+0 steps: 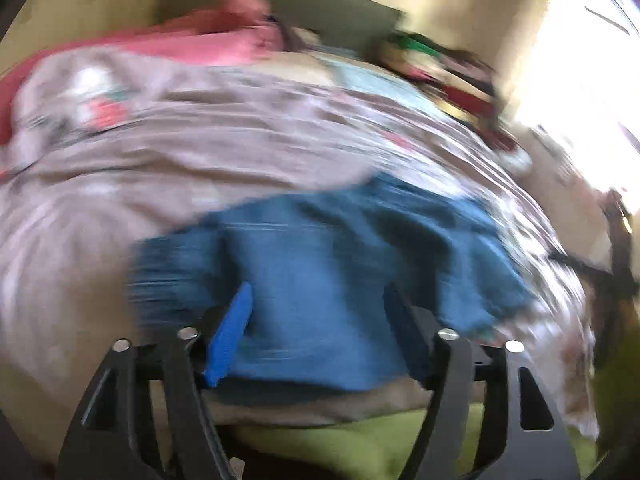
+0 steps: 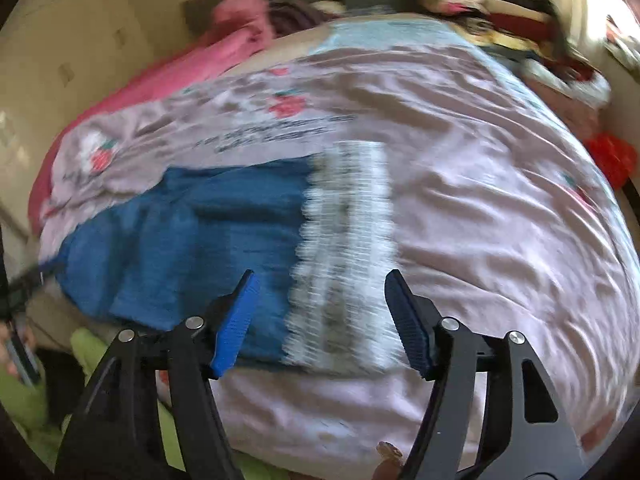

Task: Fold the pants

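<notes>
Blue pants [image 1: 320,264] lie spread on a pinkish-grey bedspread [image 1: 180,160] near the bed's front edge. In the right wrist view the pants [image 2: 192,240] run to the left, and a white lace-trimmed band [image 2: 344,260] lies at their right end. My left gripper [image 1: 318,304] is open, its blue-padded fingers [image 1: 232,332] over the pants' near edge, holding nothing. My right gripper [image 2: 320,292] is open above the lace band and the pants' edge, also empty. Both views are motion-blurred.
A pink blanket [image 2: 224,52] lies at the far side of the bed. A pile of mixed clothes [image 2: 500,12] sits at the far right corner. A bright window [image 1: 580,60] is to the right. Green fabric [image 1: 360,436] shows below the bed's front edge.
</notes>
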`<state>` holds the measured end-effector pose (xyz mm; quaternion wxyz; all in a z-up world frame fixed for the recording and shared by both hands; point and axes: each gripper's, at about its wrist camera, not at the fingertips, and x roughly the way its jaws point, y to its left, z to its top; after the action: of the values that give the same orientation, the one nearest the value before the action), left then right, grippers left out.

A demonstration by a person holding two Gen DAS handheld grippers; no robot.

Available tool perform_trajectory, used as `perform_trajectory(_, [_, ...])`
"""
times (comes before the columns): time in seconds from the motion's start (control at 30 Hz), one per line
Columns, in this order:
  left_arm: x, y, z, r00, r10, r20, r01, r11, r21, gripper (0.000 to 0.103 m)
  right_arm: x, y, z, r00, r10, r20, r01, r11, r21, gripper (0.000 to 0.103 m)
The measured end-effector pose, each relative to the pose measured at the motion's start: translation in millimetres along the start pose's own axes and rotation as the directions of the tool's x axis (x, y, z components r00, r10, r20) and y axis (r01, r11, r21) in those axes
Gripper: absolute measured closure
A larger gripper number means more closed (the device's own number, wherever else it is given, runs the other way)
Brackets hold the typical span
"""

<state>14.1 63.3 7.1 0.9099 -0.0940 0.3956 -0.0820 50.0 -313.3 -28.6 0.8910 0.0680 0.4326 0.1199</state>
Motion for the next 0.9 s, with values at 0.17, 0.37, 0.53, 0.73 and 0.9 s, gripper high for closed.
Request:
perform_trajectory(0.17, [18,60,-6,0.991,0.113,-0.065,-0.125,0.97,-0.209,0.014,31,20,1,0.998,-0.01,-0.058,0.006,0.998,-0.068,0.041])
perform_trajectory(0.37, [32,68,-5,0.997,0.057,-0.053,-0.068,0.966,-0.248,0.06,48,10,-11,0.988,-0.07,-0.135,0.057,0.994,-0.096,0.041])
perform_trajectory(0.53, [35,83,-5,0.992,0.105,-0.074,-0.119,0.968,-0.22,0.057,50,2,-28,0.99,-0.059,-0.128,0.046,0.994,-0.101,0.043])
perform_trajectory(0.73, [16,87,4,0.987,0.157,-0.038,-0.161,0.959,-0.235,0.032,34,-1,-13,0.992,0.011,-0.126,-0.02,0.997,-0.075,0.039])
perform_trajectory(0.9, [-16,40,51,0.99,0.124,0.072,-0.119,0.991,-0.069,0.027,8,-29,30,0.998,0.052,0.038,-0.052,0.999,-0.004,0.039])
